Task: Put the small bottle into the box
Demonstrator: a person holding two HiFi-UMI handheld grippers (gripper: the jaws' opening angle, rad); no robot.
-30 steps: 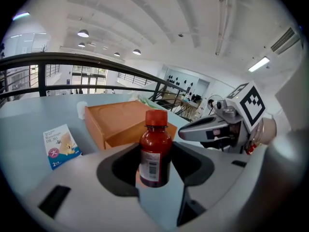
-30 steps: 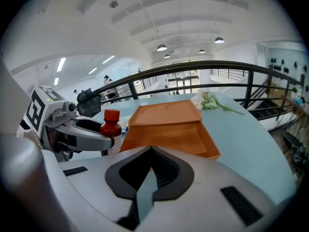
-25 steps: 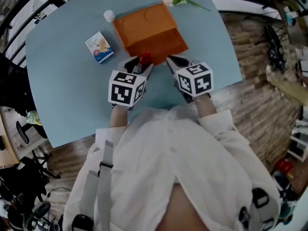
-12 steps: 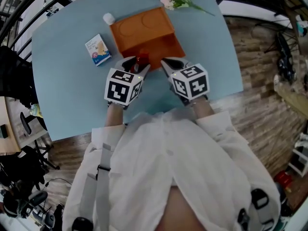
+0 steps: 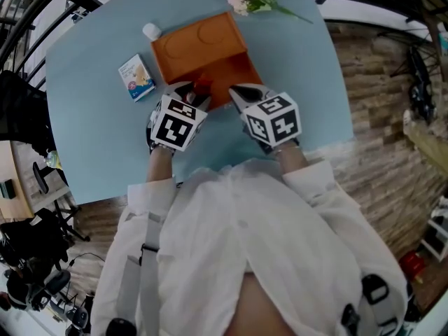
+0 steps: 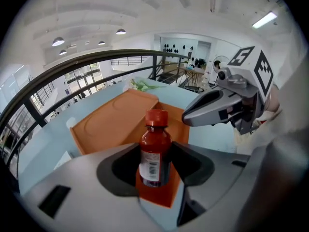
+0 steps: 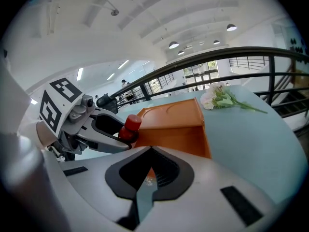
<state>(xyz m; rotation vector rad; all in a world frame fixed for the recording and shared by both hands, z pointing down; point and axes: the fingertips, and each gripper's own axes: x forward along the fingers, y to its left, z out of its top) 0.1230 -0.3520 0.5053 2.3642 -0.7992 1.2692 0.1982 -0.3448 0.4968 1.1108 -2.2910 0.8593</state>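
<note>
The left claw (image 6: 155, 164) grips the small bottle (image 6: 155, 144) upright, with its red cap up and its long axis vertical between the jaws. It is held at the near edge of the orange box (image 6: 111, 124). The opening lies just ahead and below, so the move is probably forward, then down. The right claw (image 7: 145, 178), jaws together and empty, hovers beside the box over the counter (image 5: 98, 131).
</note>
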